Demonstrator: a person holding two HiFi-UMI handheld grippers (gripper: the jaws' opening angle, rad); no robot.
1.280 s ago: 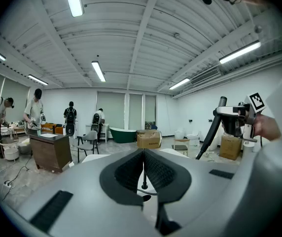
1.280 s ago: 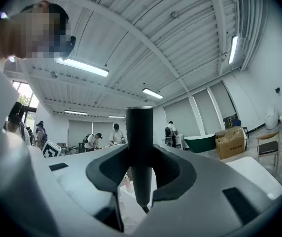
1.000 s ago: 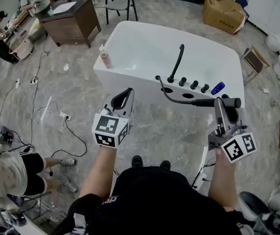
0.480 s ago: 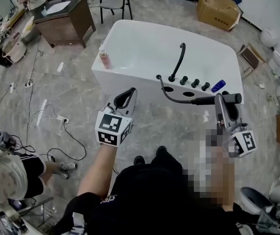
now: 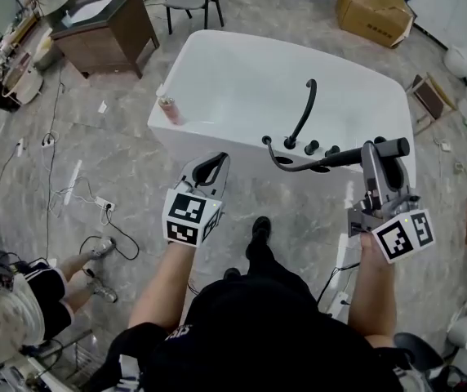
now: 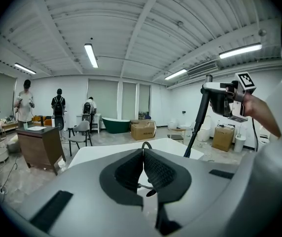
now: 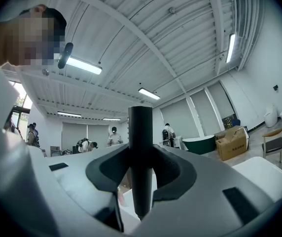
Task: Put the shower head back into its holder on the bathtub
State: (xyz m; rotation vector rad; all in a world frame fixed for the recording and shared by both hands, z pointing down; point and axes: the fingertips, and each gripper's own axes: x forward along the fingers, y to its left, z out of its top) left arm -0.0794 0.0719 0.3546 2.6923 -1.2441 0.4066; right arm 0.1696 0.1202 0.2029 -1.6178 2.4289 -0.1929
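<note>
Pinching the black shower head (image 5: 341,158) at the middle of its stiff handle, the right gripper (image 5: 378,152) holds it level, just above the bathtub (image 5: 217,129) rim. It seems light but smooth, and its springy hose (image 5: 286,162) may pull sideways. The left gripper (image 5: 210,167) is pressed together, empty.

Bright, even ceiling-tube light (image 6: 90,55) (fisheye-warped, dark-cornered edges)

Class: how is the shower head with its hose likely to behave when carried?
The shower head looks rigid, sticking straight out of the right gripper. Smooth and round, it might twist in the grip. The hose curves down to the tub, so it is probably floppy and may tug.
</note>
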